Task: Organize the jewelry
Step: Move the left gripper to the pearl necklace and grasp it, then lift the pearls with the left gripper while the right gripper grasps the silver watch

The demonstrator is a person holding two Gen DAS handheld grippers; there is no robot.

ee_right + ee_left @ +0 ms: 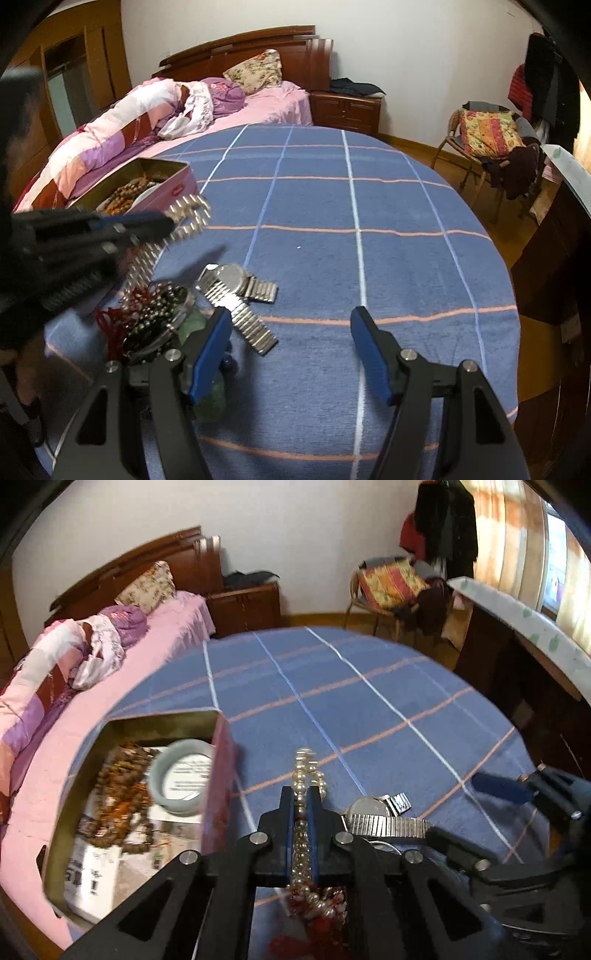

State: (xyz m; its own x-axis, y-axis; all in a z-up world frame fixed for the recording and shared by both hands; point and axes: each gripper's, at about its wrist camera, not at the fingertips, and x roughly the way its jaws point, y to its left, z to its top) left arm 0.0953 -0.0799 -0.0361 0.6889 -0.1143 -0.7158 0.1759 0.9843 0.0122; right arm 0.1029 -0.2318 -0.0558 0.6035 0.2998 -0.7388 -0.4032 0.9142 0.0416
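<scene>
My left gripper (pixel 302 805) is shut on a pearl necklace (pixel 306 775) and holds it above the blue checked table (pixel 369 686); the strand hangs down to a pile of beads with red tassels (pixel 147 317). It also shows blurred in the right wrist view (pixel 166 225). An open pink tin (pixel 218 775) to the left holds brown prayer beads (pixel 122 794) and a pale jade bangle (pixel 181 775). A silver metal watch (pixel 236 291) lies on the cloth. My right gripper (pixel 290 328) is open and empty, just right of the watch.
A bed with pink bedding (pixel 147 122) runs along the table's far left side. A wooden nightstand (pixel 345 107) stands behind. A chair with cushions and clothes (pixel 491 144) is at the right. A dark cabinet (pixel 517 672) borders the table's right side.
</scene>
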